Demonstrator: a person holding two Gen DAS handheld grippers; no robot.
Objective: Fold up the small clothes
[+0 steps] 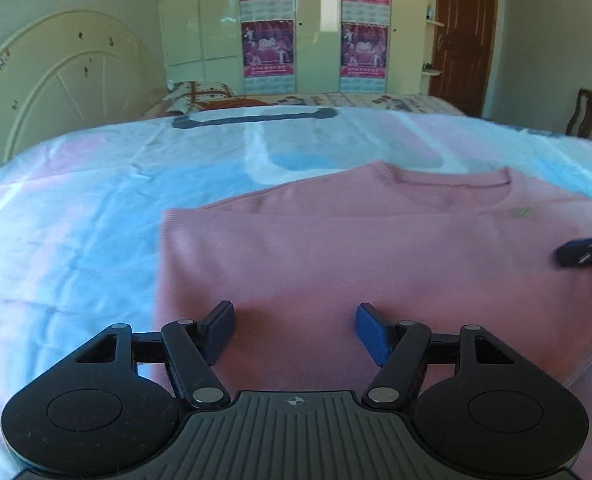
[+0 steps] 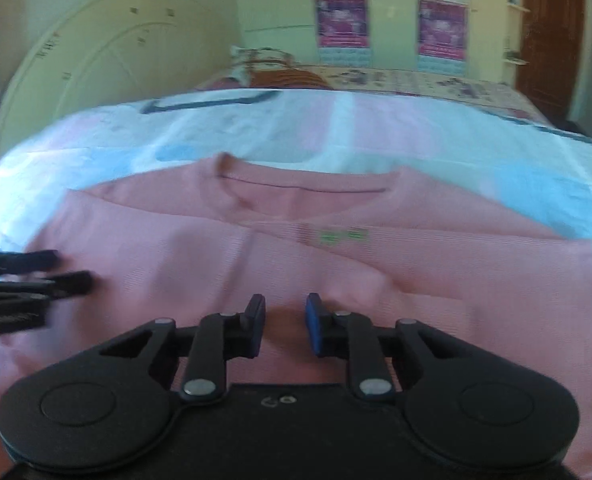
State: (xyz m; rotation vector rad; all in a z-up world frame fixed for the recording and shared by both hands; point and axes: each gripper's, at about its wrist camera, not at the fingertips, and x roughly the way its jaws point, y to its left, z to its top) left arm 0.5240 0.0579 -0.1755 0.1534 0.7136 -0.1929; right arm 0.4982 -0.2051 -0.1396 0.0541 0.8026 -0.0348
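Just in front of both cameras, over the near edge of the pink shirt [image 1: 336,248], the two grippers hang side by side. The left gripper [image 1: 294,326] has its jaws spread wide and holds nothing; the cloth shows in the gap between its blue pads. The right gripper [image 2: 285,322] has its jaws only a little apart, and nothing is pinched between them as far as one can see.

The pink shirt lies flat on the bed cover [image 1: 76,208], neckline [image 2: 304,188] on the far side, and both sleeves seem already folded in across the chest.

The risk from here is probably in the grasp. If a jaw takes only the top layer near the hem, the folded sleeves below may slide out when the cloth is lifted. If the two grippers lift unevenly, the fold line would likely come out crooked. The soft cover may also be pinched together with the shirt. The right view is blurred, so the exact contact cannot be told.

The cover is pale blue, pink and white, a little wrinkled. Beyond it is a patterned pillow [image 1: 198,94], a cream curved headboard [image 1: 64,76], a glossy wardrobe [image 1: 216,12] with purple posters [image 1: 268,46], a brown door [image 1: 466,32], and a wooden chair [image 1: 588,114] at far right.
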